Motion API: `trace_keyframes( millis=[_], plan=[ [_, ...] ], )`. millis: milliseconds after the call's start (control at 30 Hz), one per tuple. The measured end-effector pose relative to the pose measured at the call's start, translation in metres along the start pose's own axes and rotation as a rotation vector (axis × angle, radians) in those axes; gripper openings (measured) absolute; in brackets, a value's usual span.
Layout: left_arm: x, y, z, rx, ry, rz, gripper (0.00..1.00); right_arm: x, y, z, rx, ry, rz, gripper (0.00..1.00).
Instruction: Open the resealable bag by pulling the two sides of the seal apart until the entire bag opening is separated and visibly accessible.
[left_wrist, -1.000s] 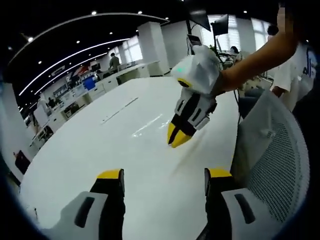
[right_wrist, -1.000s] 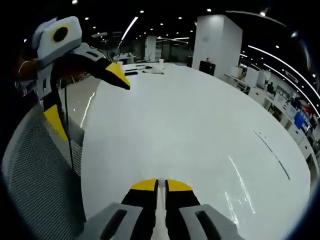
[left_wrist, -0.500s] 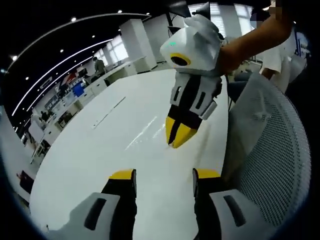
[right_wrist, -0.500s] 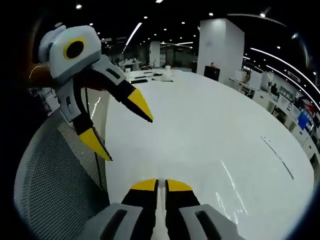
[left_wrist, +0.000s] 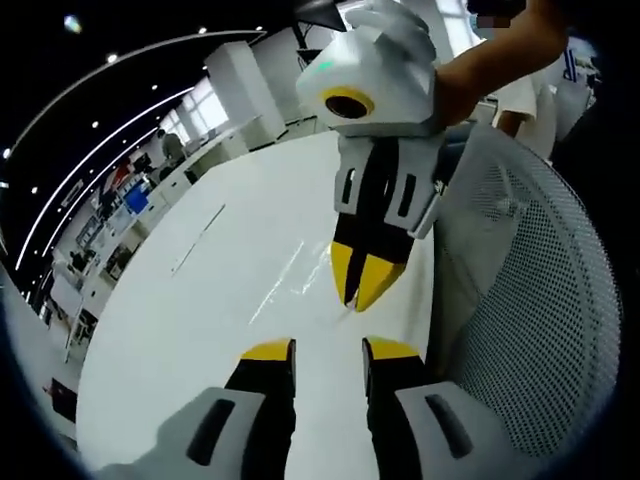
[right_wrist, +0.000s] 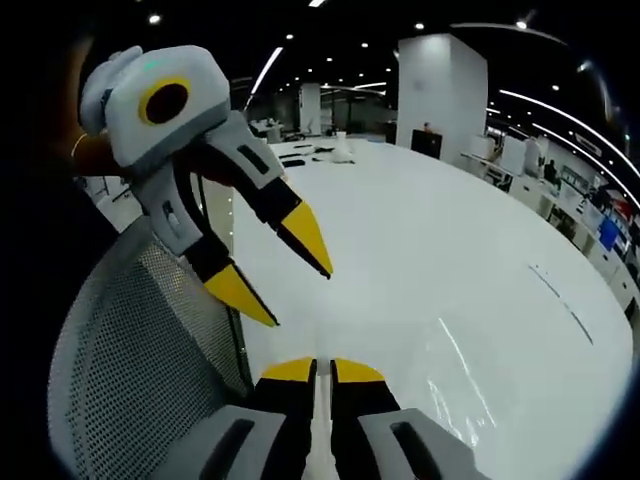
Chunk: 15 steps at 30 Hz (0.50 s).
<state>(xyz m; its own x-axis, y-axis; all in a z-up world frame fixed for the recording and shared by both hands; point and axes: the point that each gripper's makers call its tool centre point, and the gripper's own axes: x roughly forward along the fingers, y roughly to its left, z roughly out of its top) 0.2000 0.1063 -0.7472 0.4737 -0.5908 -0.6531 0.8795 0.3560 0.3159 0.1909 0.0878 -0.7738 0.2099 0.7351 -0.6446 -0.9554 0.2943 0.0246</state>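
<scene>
Across the big glossy white table (left_wrist: 200, 300) there's just glare streaks, and I can't spot the resealable bag anywhere, so the opening hasn't started as far as I can judge. Beside it sits a grey mesh chair back (left_wrist: 530, 300), perforated and curved. Change since a second ago: the left gripper (left_wrist: 328, 350) has narrowed its jaws but a gap remains, and the right gripper (left_wrist: 362, 285) has swung in closer, just above it. That one's yellow wedge tips are pressed together on nothing. Looks like lining up, not pulling yet.
</scene>
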Motion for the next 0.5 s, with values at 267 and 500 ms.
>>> trace_keyframes(
  millis=[267, 500],
  plan=[
    [0.002, -0.010, 0.004, 0.108, 0.004, -0.048, 0.17, -0.003, 0.013, 0.002, 0.016, -0.013, 0.007, 0.01],
    [0.006, -0.029, 0.004, 0.209, 0.030, -0.116, 0.07, -0.003, 0.023, 0.001, 0.009, -0.007, 0.021, 0.01]
  ],
)
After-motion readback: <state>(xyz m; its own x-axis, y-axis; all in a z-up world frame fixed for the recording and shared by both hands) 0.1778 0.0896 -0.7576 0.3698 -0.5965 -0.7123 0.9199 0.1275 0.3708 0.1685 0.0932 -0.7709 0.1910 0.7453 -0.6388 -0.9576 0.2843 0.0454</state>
